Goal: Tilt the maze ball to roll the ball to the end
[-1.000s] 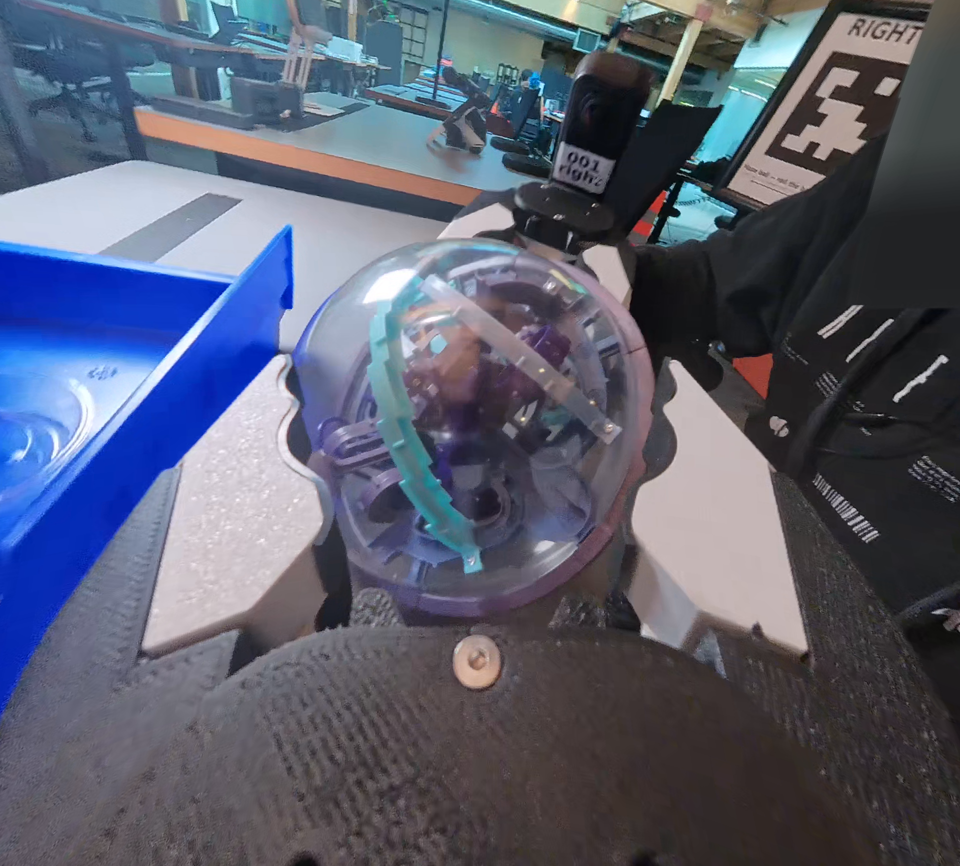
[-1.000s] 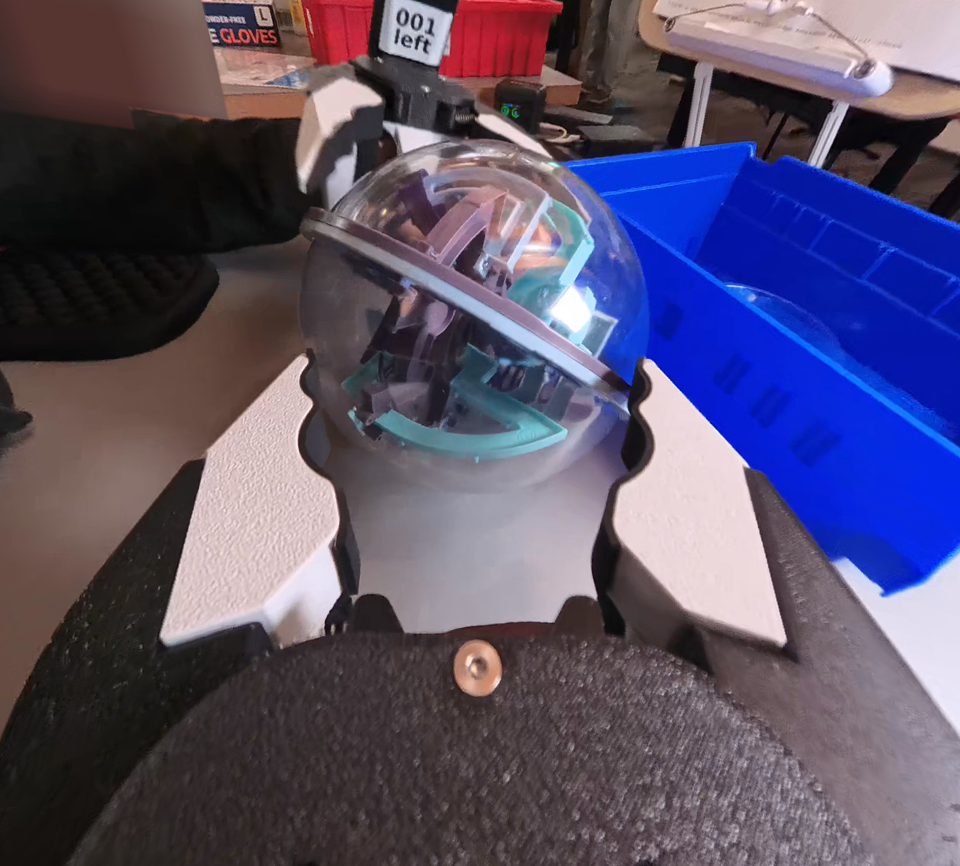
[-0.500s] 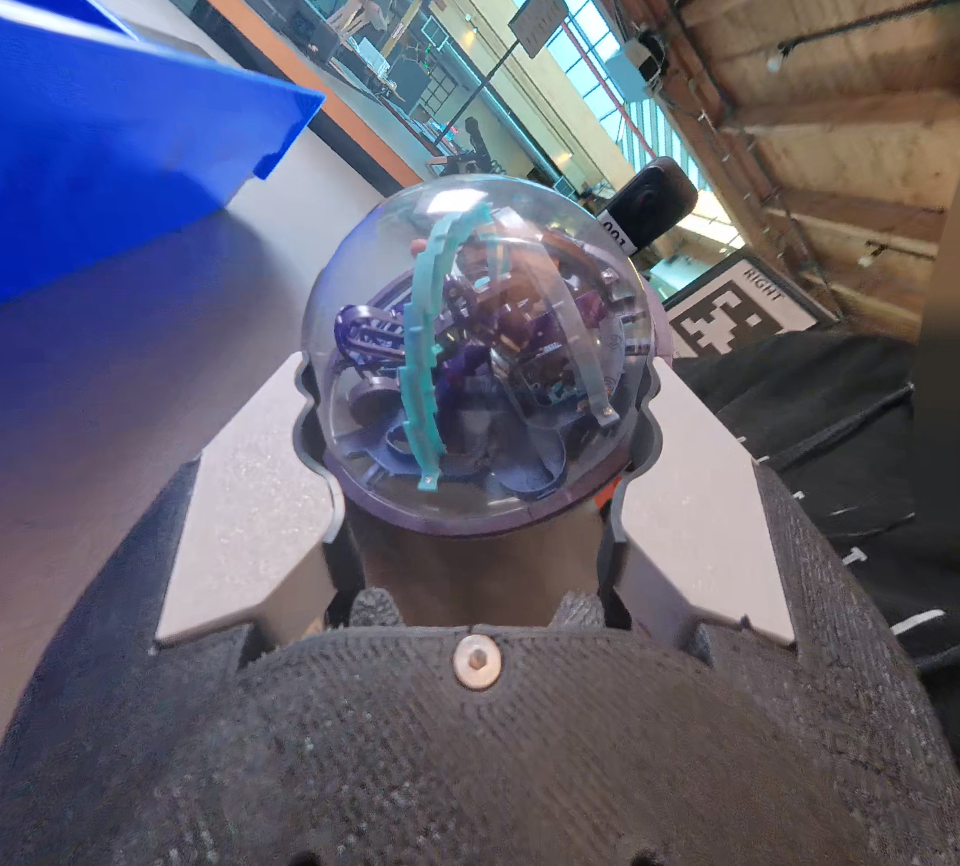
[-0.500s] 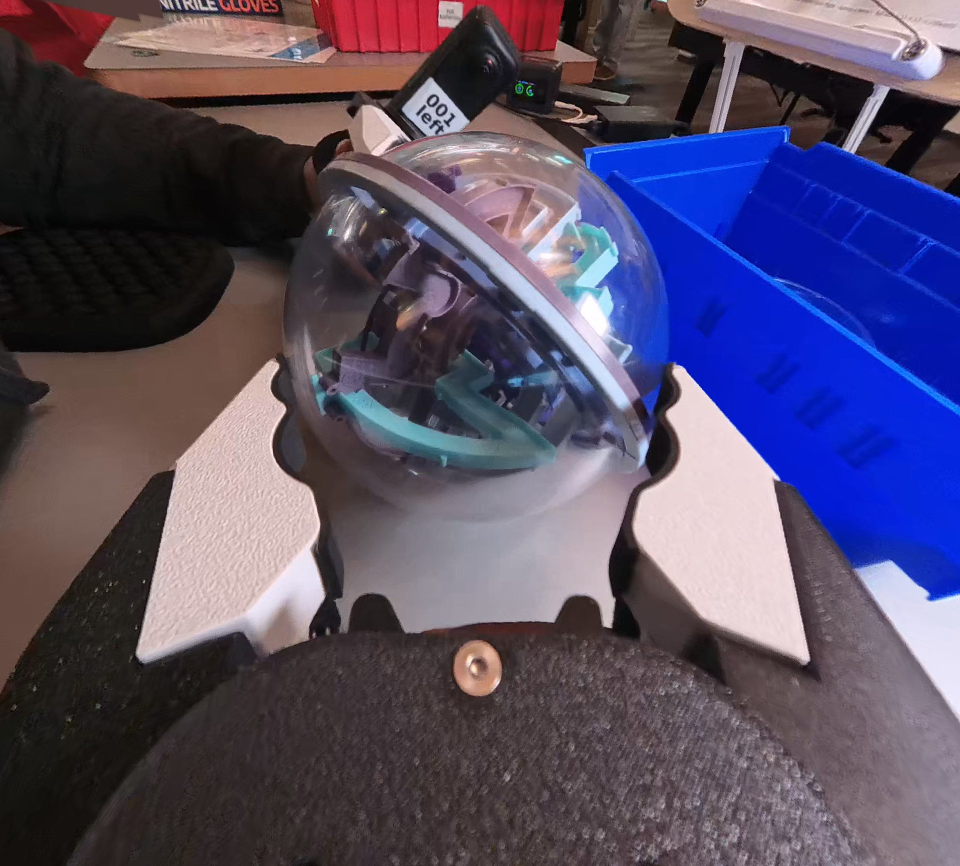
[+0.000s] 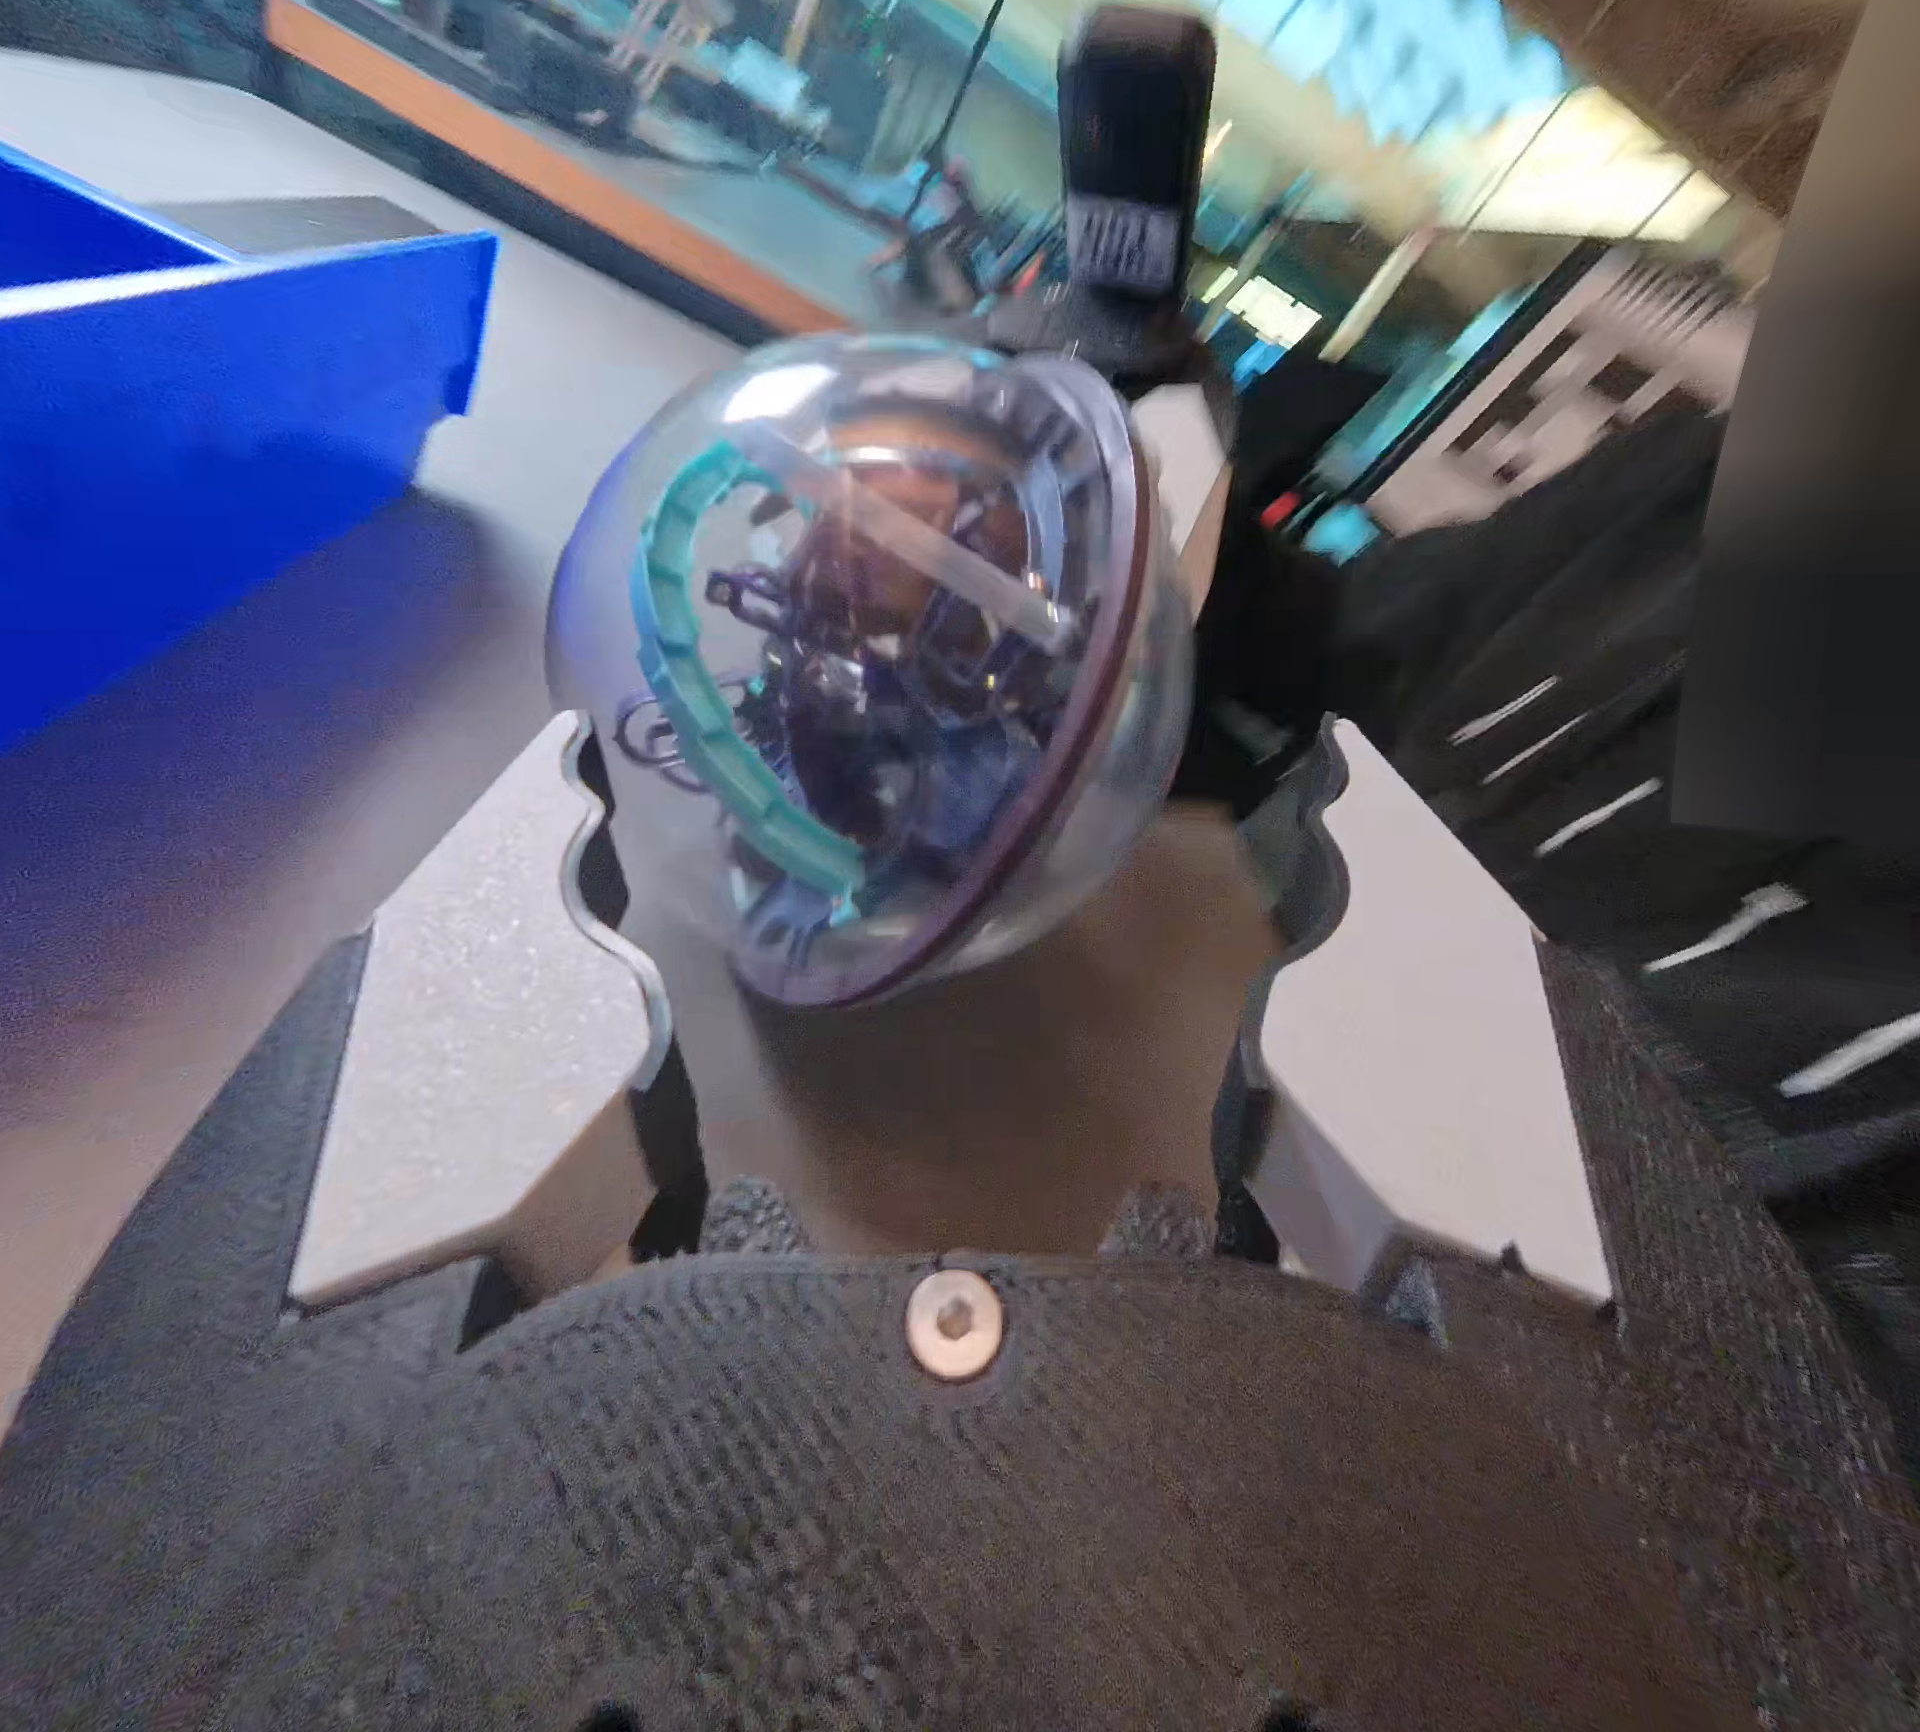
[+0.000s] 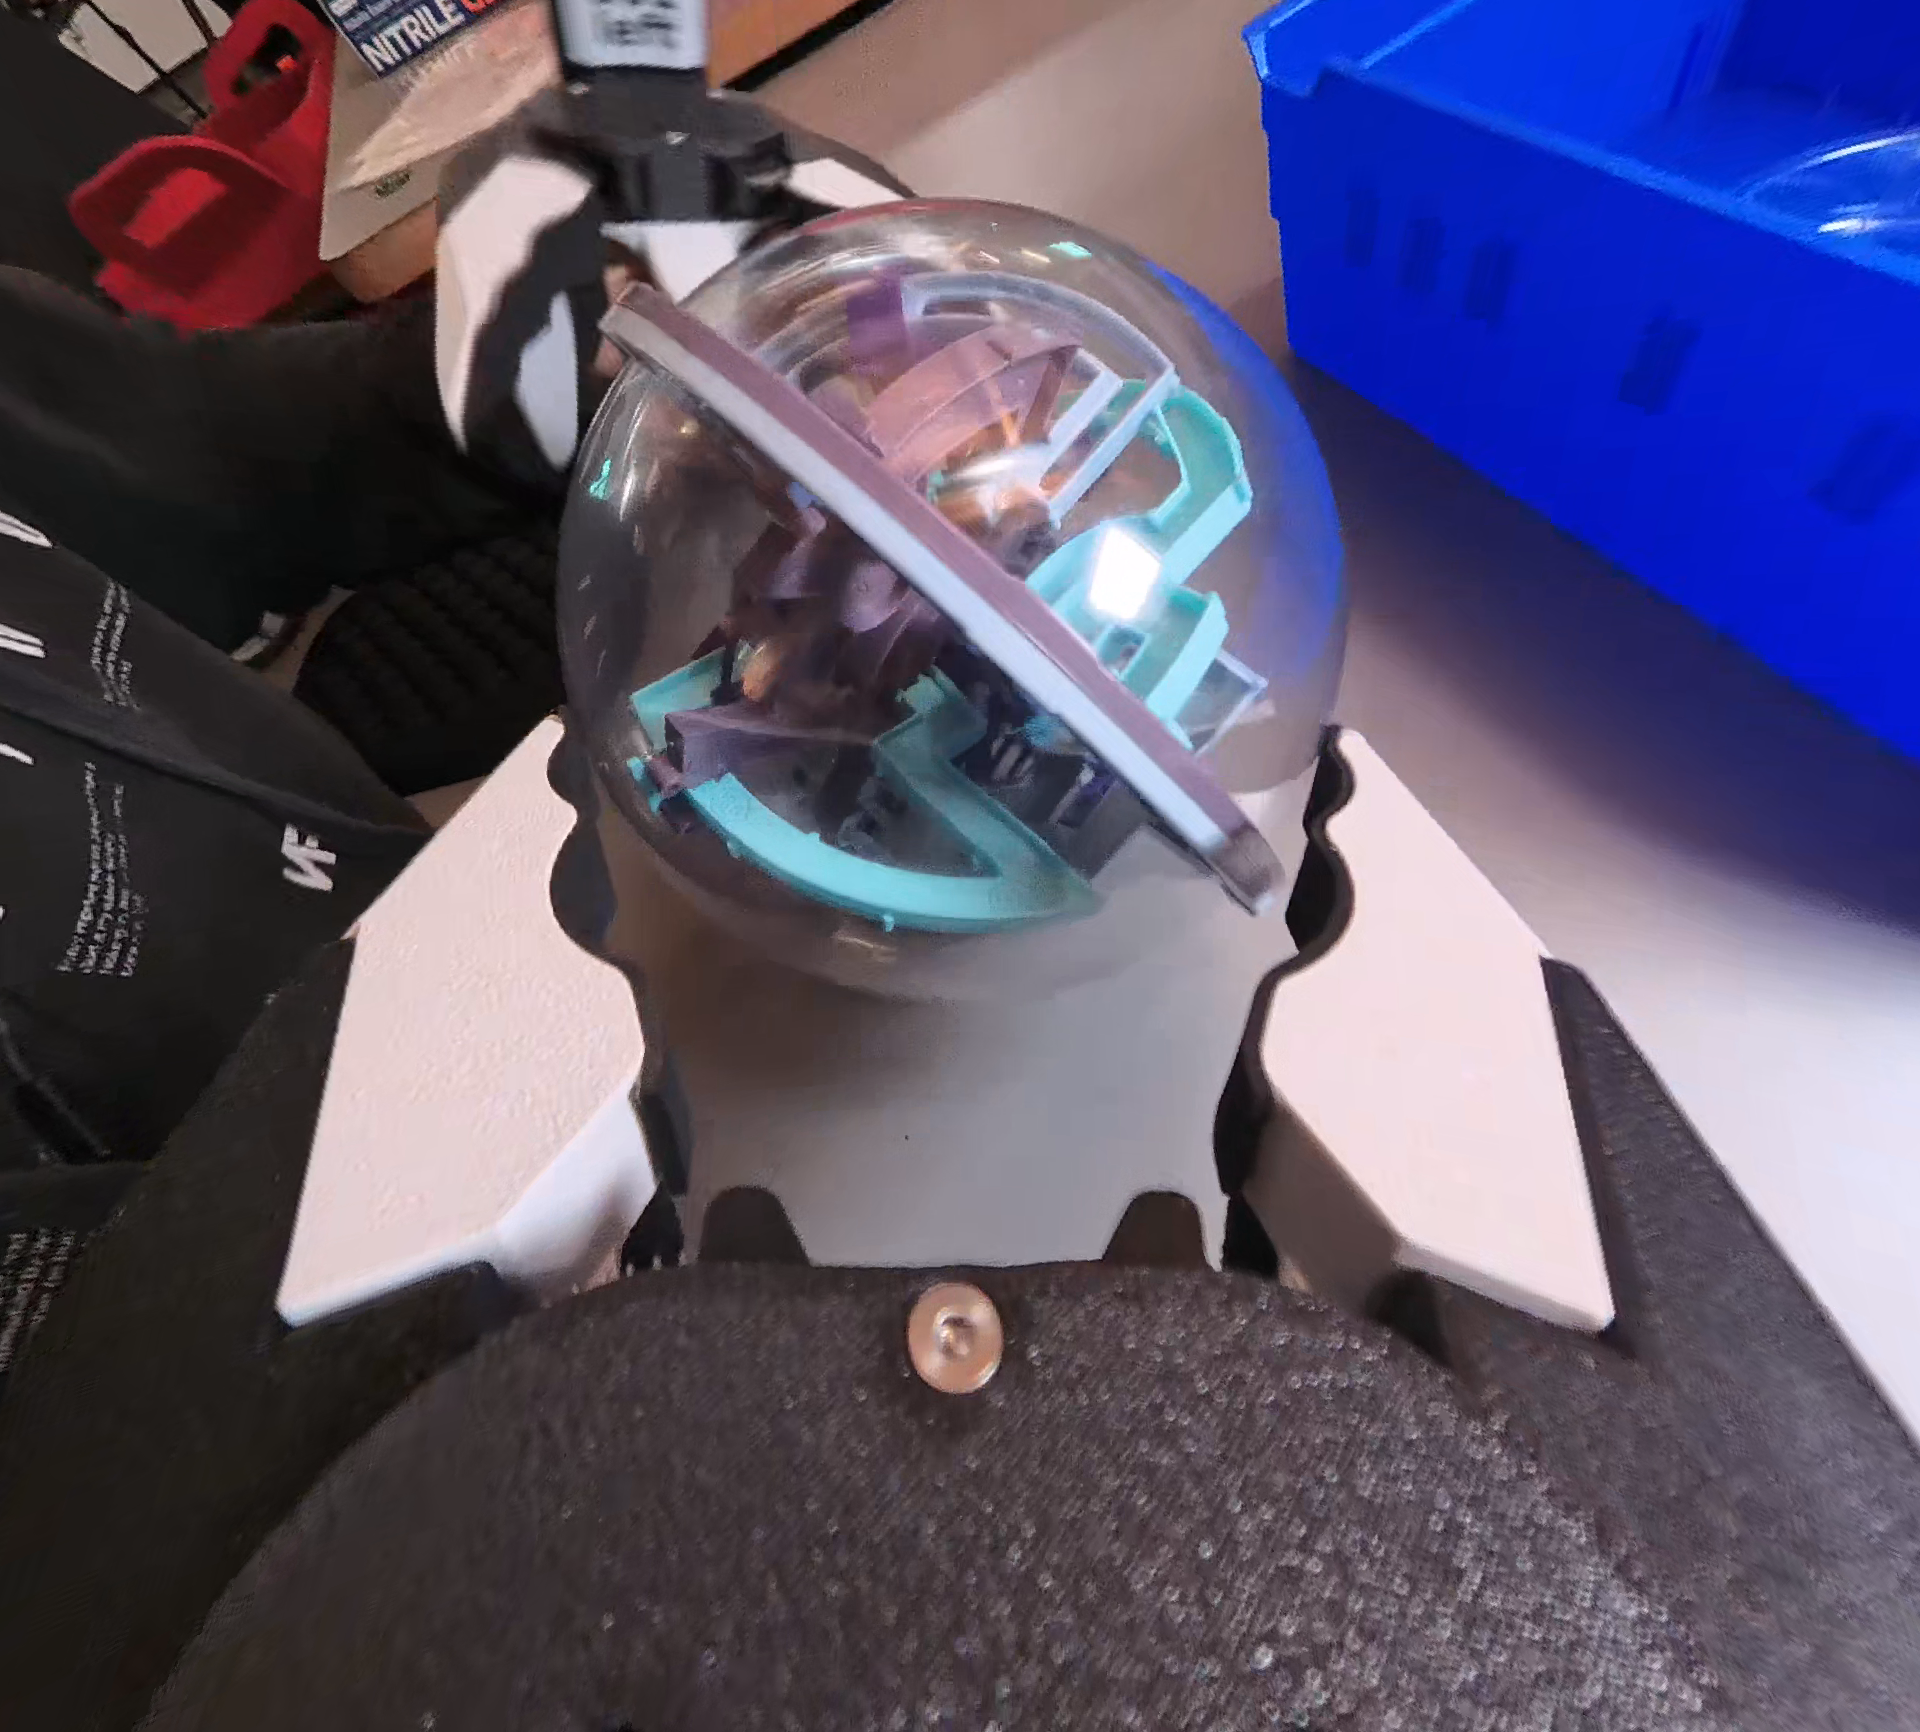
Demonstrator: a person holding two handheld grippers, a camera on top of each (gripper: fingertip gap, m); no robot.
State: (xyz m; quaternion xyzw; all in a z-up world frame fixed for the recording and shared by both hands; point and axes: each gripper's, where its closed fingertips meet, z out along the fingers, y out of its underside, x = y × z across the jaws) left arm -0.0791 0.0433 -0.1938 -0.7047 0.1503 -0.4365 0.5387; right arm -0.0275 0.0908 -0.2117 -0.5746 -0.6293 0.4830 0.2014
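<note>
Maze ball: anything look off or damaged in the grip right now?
Nothing damaged. The maze ball sits tilted, its seam ring running diagonally, which fits the task. In the left wrist view it sits off-centre toward one finger, with a gap on the other side.

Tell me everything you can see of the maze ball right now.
The maze ball is a clear plastic sphere with teal, purple and pale tracks inside and a dark seam band, now tilted diagonally. It sits between the right gripper fingertips, the left gripper opposite, above the table, beside a blue bin. The steel ball isn't discernible.
</note>
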